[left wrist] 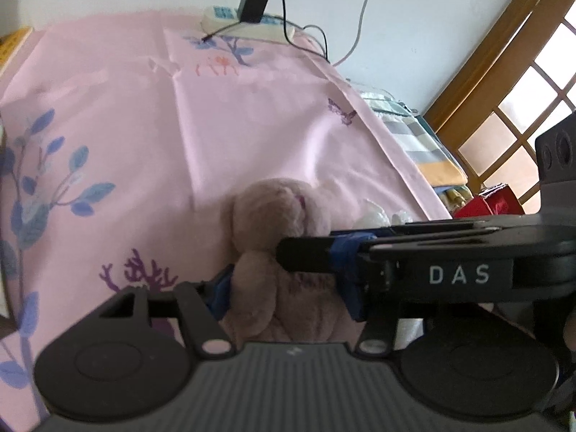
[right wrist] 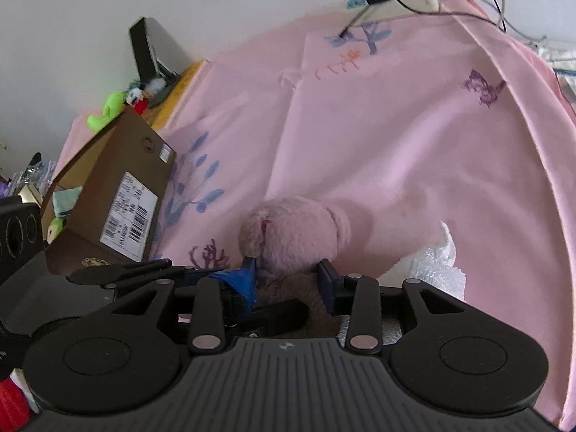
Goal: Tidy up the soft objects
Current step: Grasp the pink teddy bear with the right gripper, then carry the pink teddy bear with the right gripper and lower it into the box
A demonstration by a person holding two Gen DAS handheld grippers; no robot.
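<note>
**Inspector:** Jaws first. The left gripper (left wrist: 284,288)?

**Assistant:** Its jaws were closed on the plush toy (right wrist: 295,230). Both blue-taped pads lay against the toy's body, one on each flank, with the body filling the gap between them.

**Inspector:** And the right gripper (right wrist: 286,273)?

**Assistant:** Its jaws stood part-way apart, one either side of the toy just below the head. The left pad touched the fur. I could not tell whether the right pad pressed on it, so a grip was not confirmed. The two grippers crossed each other closely at the toy.

**Inspector:** Now the setting, largest item down.

**Assistant:** A pink sheet (right wrist: 396,126), printed with blue leaves and purple coral, covered the whole work surface up to the wall. At its left edge stood an open cardboard box (right wrist: 118,180) bearing a white barcode label, with soft items showing inside.

**Inspector:** Where was the toy?

**Assistant:** The dusty-pink toy lay on the sheet directly in front of both grippers, to the right of the box and apart from it. A white fluffy item (right wrist: 442,270) lay just beside it on the right.

**Inspector:** Anything smaller?

**Assistant:** A white power strip (left wrist: 223,18) lay at the far edge by the wall, with a black charger (left wrist: 253,0) plugged into it.
</note>
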